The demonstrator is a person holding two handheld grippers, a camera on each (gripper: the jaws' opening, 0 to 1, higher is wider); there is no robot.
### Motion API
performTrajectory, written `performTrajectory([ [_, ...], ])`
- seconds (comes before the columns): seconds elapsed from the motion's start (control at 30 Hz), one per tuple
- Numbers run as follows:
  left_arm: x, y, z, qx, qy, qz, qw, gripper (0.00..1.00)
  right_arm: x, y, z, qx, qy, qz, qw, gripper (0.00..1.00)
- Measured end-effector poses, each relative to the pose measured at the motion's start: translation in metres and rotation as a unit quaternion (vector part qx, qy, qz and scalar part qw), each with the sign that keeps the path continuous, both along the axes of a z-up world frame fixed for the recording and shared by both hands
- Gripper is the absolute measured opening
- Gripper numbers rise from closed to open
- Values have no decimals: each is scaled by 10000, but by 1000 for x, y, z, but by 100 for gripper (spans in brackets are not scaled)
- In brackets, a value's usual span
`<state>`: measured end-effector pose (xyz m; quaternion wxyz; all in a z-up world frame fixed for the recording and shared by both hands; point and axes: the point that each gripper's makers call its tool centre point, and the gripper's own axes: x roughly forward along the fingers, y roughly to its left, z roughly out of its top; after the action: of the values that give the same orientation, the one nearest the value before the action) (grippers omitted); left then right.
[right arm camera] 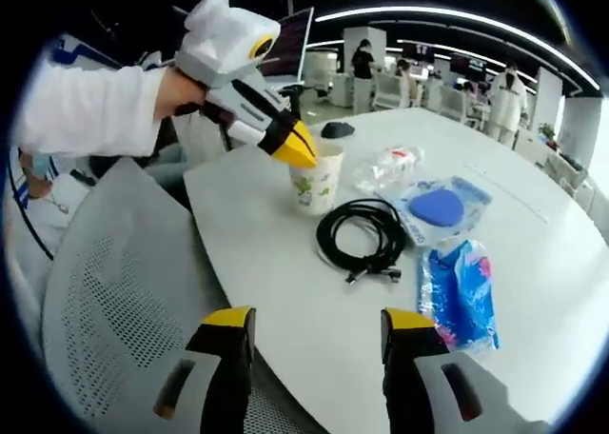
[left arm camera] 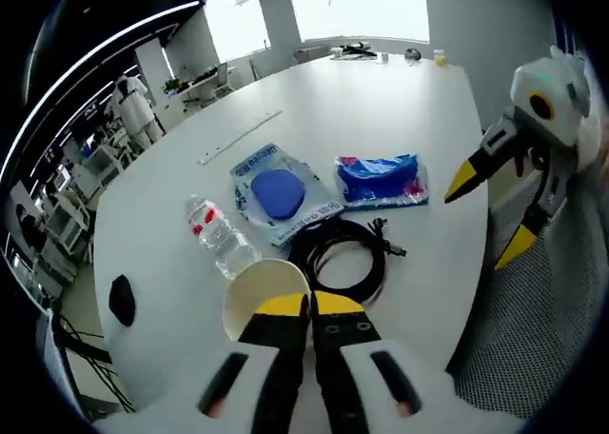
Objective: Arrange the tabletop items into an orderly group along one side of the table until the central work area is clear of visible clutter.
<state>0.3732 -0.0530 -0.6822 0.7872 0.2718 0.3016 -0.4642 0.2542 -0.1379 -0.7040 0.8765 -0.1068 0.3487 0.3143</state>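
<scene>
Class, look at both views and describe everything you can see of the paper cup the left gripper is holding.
The paper cup looks like white paper with small coloured prints on its wall. It stands upright and open-topped on the white table, near the edge. The left gripper is shut on its rim, yellow tips pinching the wall. A coiled black cable lies beside it.

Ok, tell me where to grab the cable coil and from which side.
Grip the cable coil across its bunched strands on the near arc, coming straight down from above with the open right gripper. It lies flat on the table, so only the top is free; the far arc lies close to the cup.
</scene>
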Motion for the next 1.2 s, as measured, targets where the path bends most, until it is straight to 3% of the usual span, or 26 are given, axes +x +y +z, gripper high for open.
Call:
performTrajectory([
  [0.43, -5, 3, -8, -78, 96, 94, 9999, 0, 2, -10, -1, 25, 33, -235, 9997, 53],
  [0.77, -2, 5, 1, -400, 107, 289, 9987, 0, 3, -12, 1, 63, 7, -310, 9995, 54],
  [1.03, 3, 7, 10, -640, 6, 547, 9965, 14, 4, -15, 2, 147, 22, -381, 9992, 57],
  [1.2, 6, 8, 22, -1056, -52, 917, 9902, 44, 4, -19, 3, 257, 31, -486, 9985, 61],
])
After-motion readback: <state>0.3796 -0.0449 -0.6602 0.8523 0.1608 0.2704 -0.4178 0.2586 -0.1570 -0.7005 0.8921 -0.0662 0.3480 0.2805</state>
